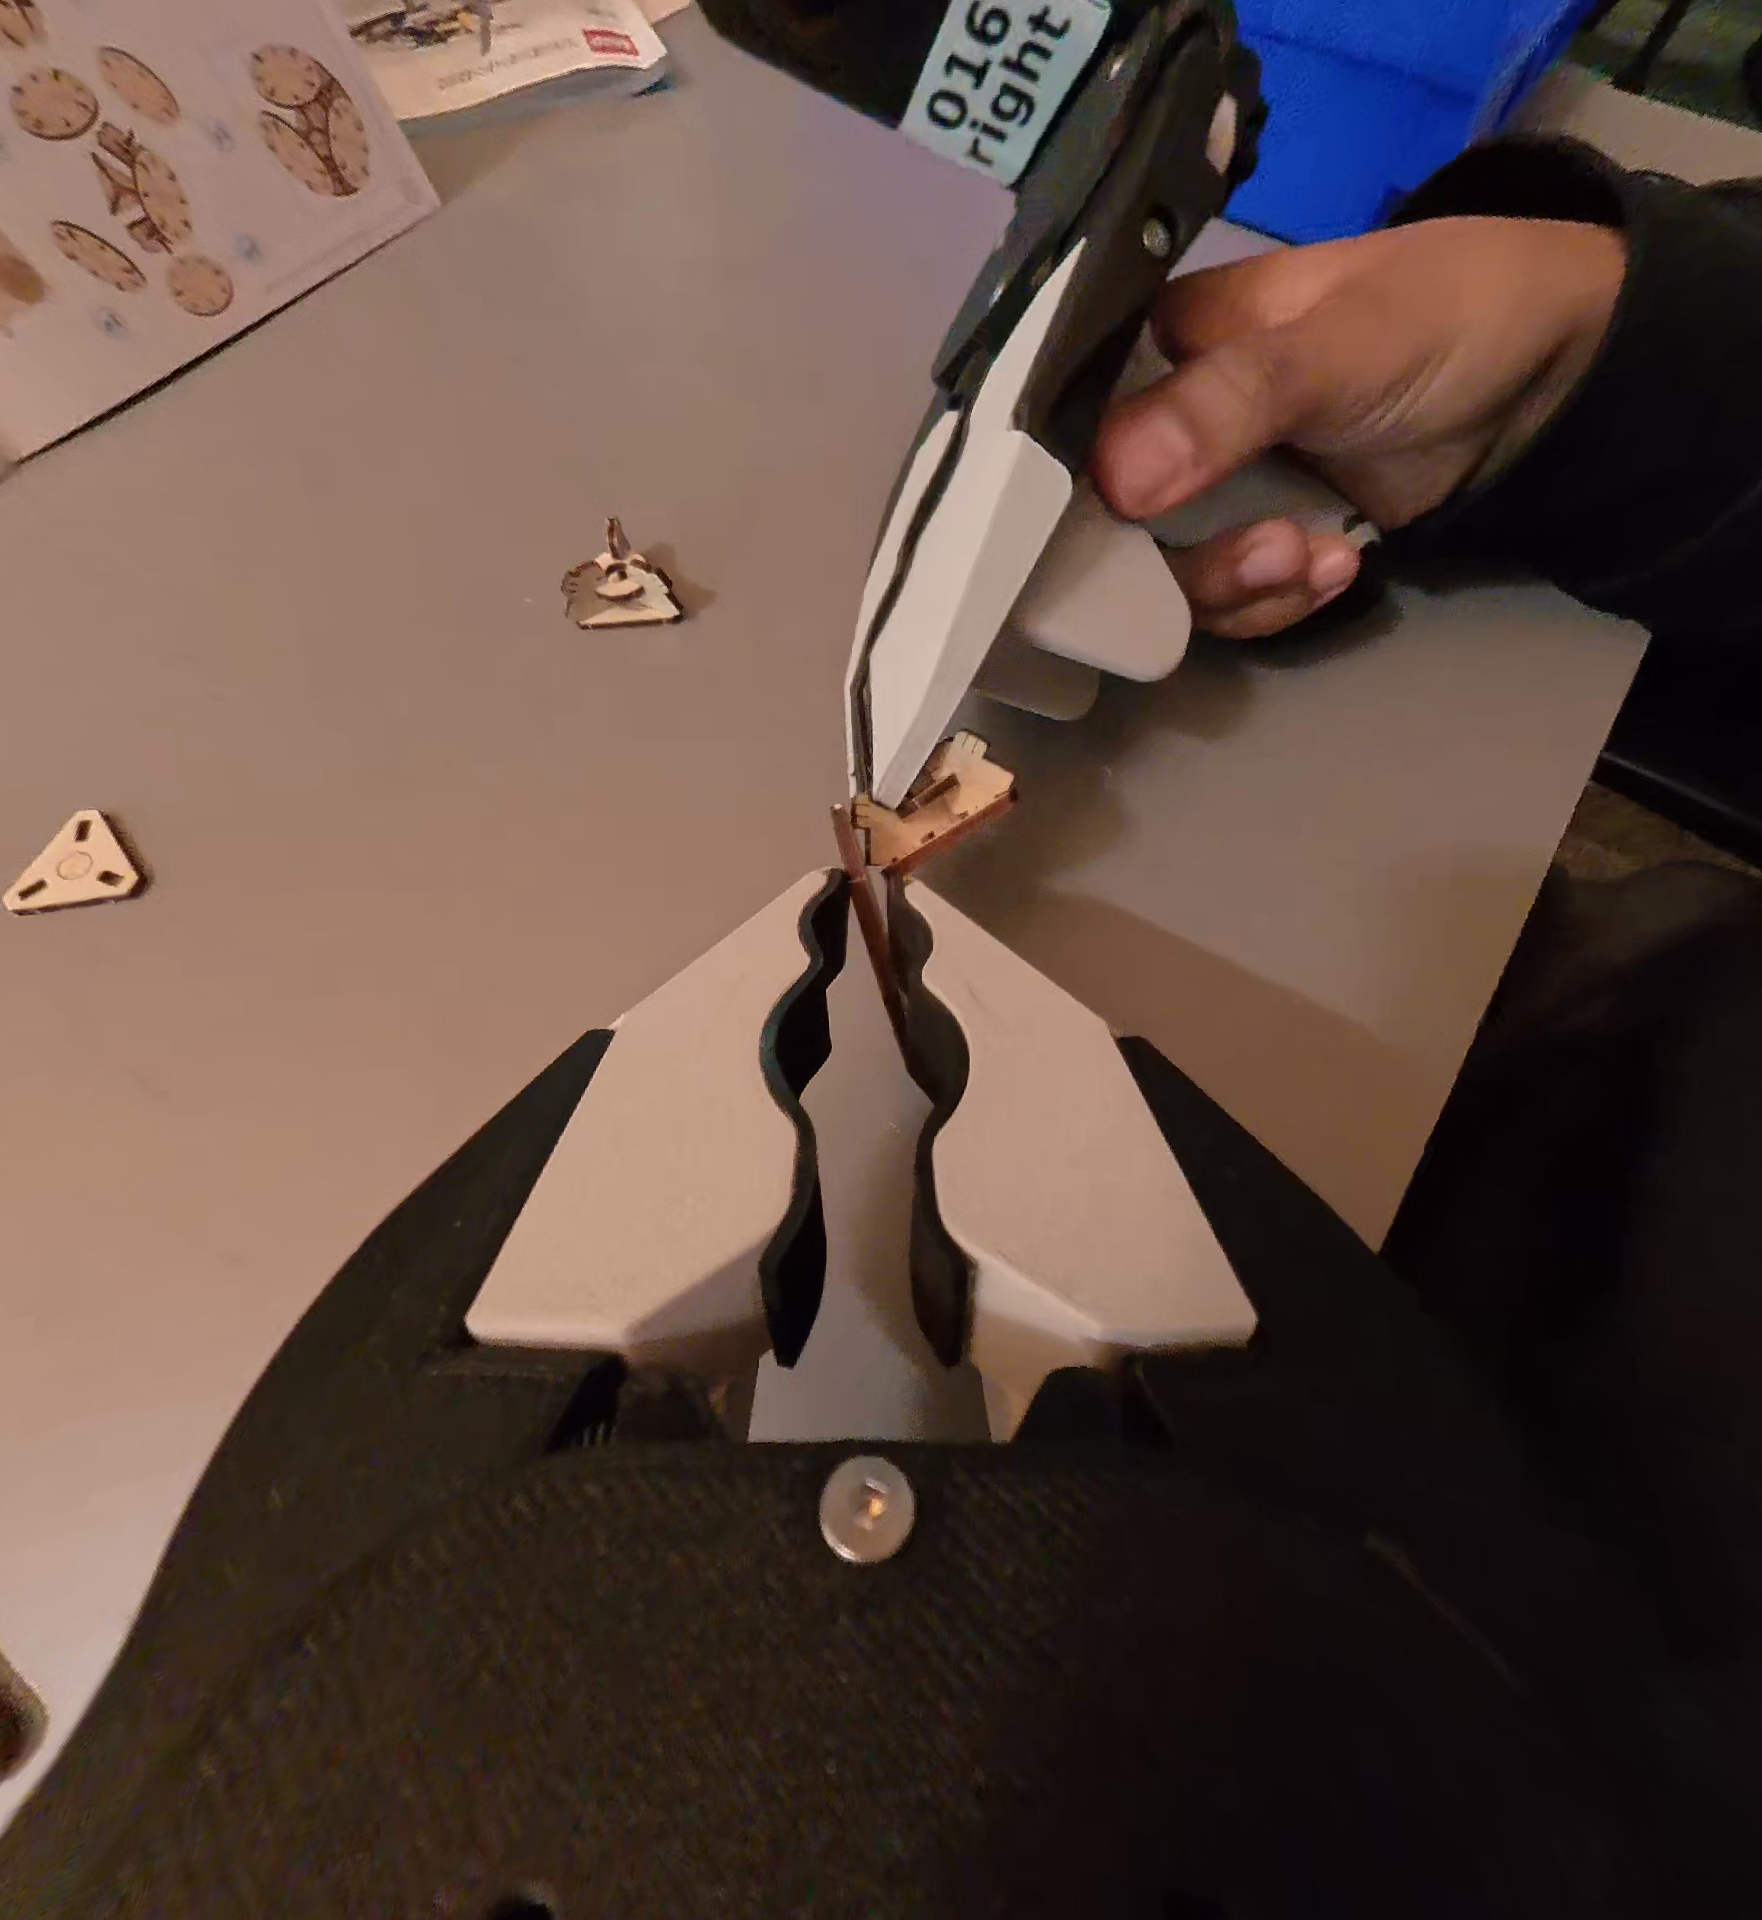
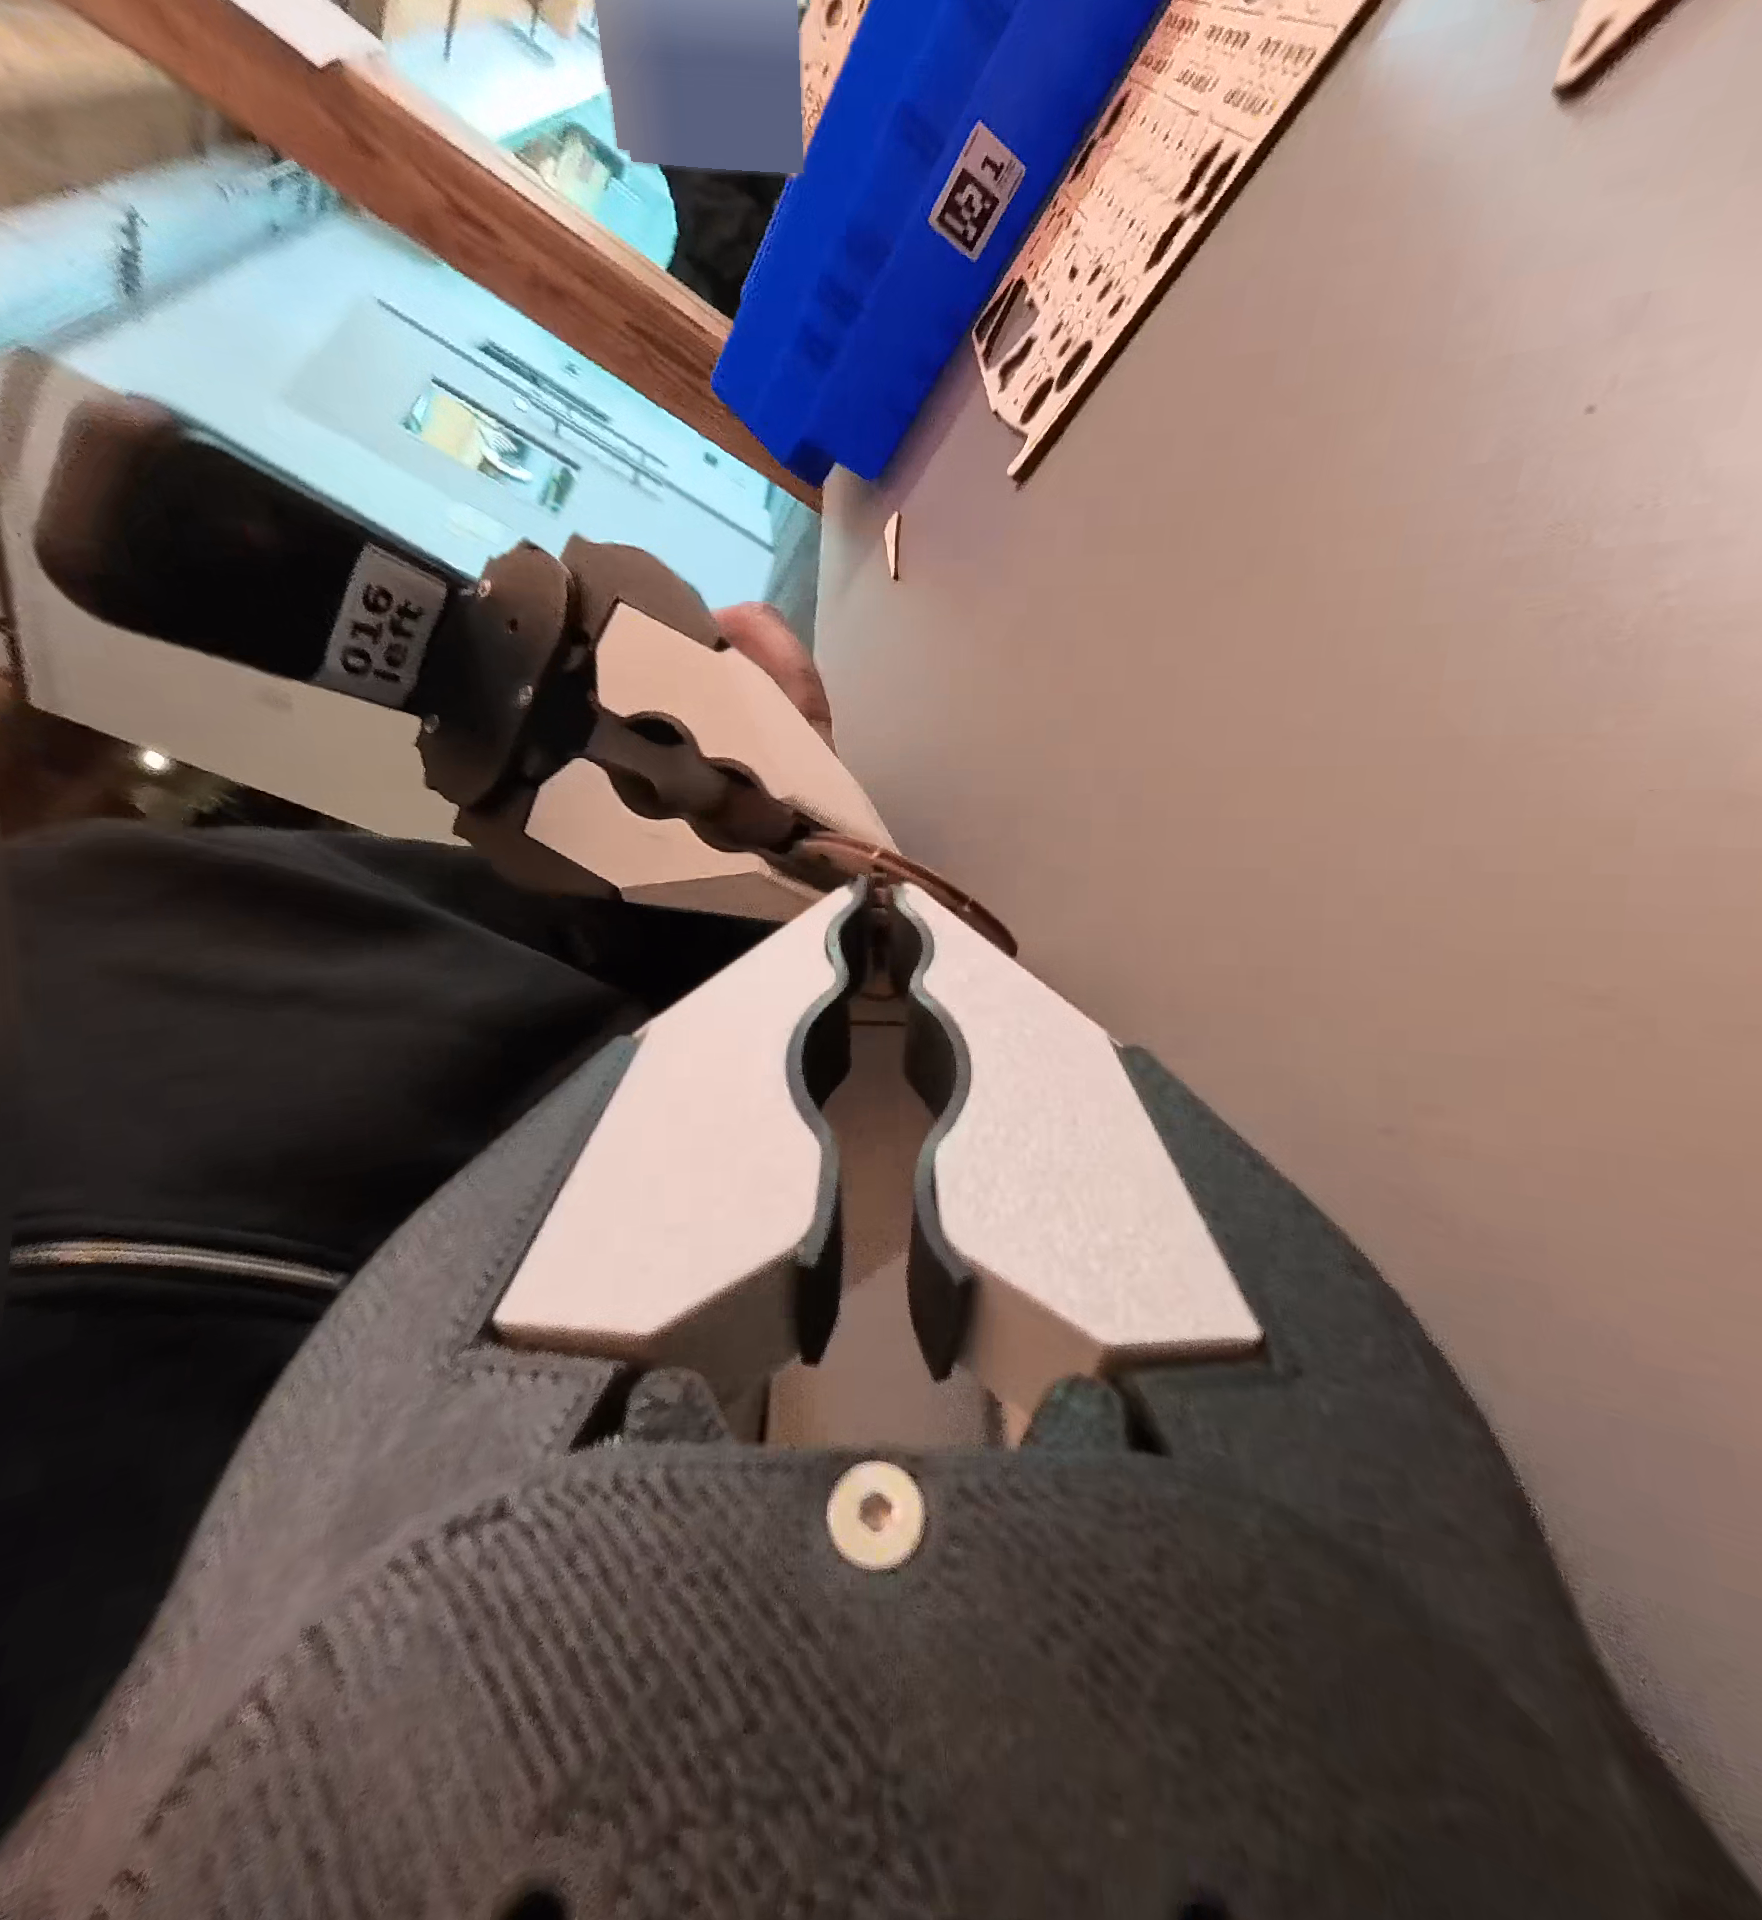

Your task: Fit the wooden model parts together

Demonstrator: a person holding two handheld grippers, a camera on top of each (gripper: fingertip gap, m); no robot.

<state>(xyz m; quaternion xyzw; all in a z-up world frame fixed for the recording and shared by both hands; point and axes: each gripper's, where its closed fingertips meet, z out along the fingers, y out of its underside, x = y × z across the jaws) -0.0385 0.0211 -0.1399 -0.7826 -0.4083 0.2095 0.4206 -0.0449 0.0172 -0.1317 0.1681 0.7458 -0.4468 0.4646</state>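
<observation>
Both grippers bear printed labels. Left gripper [image 1: 864, 883] jaws clamp thin wooden disc [image 1: 869, 935] edge-on; right gripper [image 1: 872, 795] jaws pinch small wooden assembly [image 1: 934, 816] above desk [image 1: 441, 727].

Both views are dim and warm-toned, with soft shadows falling toward the lower right on the grey desk [image 1: 503, 343]. Wide-angle distortion bends the frame edges. The right wrist view is motion-blurred, its upper left showing brighter bluish light.

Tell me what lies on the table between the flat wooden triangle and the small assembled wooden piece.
Only bare grey table, shown in the left wrist view, between flat triangle and assembled piece.
</observation>
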